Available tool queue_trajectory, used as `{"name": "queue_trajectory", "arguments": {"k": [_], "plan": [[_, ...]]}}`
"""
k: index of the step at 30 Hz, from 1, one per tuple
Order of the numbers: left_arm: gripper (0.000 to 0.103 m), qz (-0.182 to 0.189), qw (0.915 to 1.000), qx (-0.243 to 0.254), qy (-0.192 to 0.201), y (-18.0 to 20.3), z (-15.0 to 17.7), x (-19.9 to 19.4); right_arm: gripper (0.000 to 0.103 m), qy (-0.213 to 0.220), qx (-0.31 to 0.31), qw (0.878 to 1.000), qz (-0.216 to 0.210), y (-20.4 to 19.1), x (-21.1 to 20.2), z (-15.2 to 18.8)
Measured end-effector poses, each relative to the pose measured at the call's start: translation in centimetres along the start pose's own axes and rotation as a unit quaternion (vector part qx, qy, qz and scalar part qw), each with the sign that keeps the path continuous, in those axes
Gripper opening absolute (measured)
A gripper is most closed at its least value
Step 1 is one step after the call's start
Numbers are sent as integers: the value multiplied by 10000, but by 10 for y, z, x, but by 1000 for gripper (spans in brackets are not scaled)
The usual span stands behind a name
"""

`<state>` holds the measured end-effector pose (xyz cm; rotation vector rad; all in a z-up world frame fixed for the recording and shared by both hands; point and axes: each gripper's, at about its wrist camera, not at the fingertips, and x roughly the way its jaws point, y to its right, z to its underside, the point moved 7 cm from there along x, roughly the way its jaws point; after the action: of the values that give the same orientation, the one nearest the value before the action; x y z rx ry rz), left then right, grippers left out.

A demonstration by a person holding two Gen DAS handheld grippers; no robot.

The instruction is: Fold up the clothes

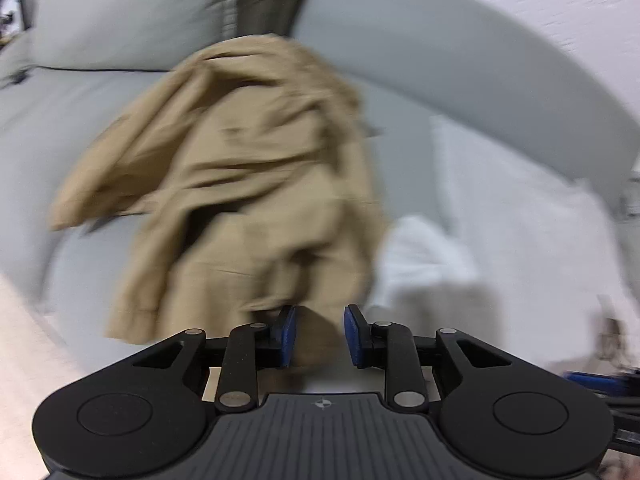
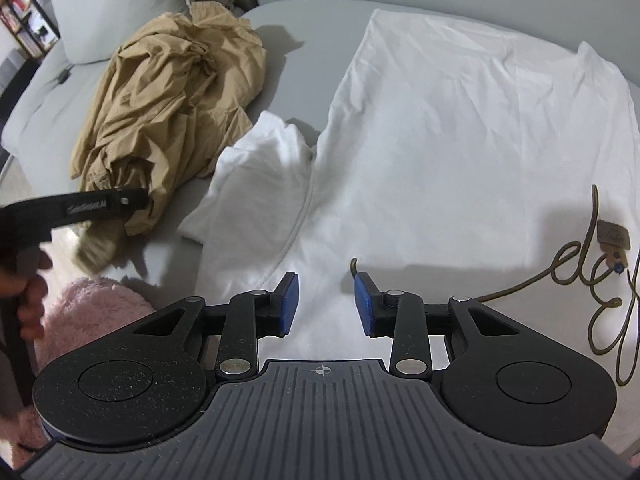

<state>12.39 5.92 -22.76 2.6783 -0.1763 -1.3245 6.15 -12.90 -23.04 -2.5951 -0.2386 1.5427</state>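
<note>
A crumpled tan garment lies heaped on the grey sofa; it also shows in the right wrist view. A white T-shirt lies spread flat to its right, one sleeve sticking out toward the tan heap. My left gripper is open at the near edge of the tan garment, with cloth lying between its blue pads; the view is blurred. From the right wrist view the left gripper reaches into the tan heap's lower end. My right gripper is open and empty over the T-shirt's near part.
A grey cushion leans at the sofa's back. A brown cord with a tag lies on the T-shirt's right side. A pink fluffy item sits at the lower left. Shelves stand at the far left.
</note>
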Motion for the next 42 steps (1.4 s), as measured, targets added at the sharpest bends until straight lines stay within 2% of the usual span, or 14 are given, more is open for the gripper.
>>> {"name": "queue_trajectory", "arguments": {"k": [5,7,13,15,19,20,22,23,25,30,33,34,38,42], "plan": [[25,321,9985,384,198,23,0,-10,39,-4,79,10000,-23,6,-1,2],[22,108,9986,518,-96,22,6,8,39,-12,187,9998,-39,9,1,2],[23,150,9974,178,-688,11,19,38,39,25,163,9998,-77,10,-2,3],[33,151,9966,177,-794,12,21,42,39,16,176,9998,-72,13,-1,3],[39,18,9933,669,-943,25,25,56,39,-51,299,9995,-32,18,3,4],[38,-86,9910,917,-974,31,26,60,39,-66,309,9995,-22,19,4,5],[4,-32,9891,1103,-979,38,25,62,39,-84,282,9996,2,19,4,5],[3,0,9888,1123,-985,39,24,61,39,-90,268,9996,13,19,3,5],[3,-58,9881,1274,-857,41,20,53,39,-94,233,9997,28,20,1,5],[3,-446,9842,1707,136,45,-4,-4,39,-61,273,9996,51,25,-2,3],[3,-779,9781,1914,247,41,-7,-23,40,-164,326,9993,38,25,3,6],[3,-927,9761,1965,71,34,-2,-15,40,-224,344,9992,28,23,6,7],[12,-1228,9712,1947,-620,7,15,11,42,-405,400,9984,30,19,14,16],[33,-1290,9723,1854,-602,6,20,4,49,-367,252,9990,18,18,2,25]]}}
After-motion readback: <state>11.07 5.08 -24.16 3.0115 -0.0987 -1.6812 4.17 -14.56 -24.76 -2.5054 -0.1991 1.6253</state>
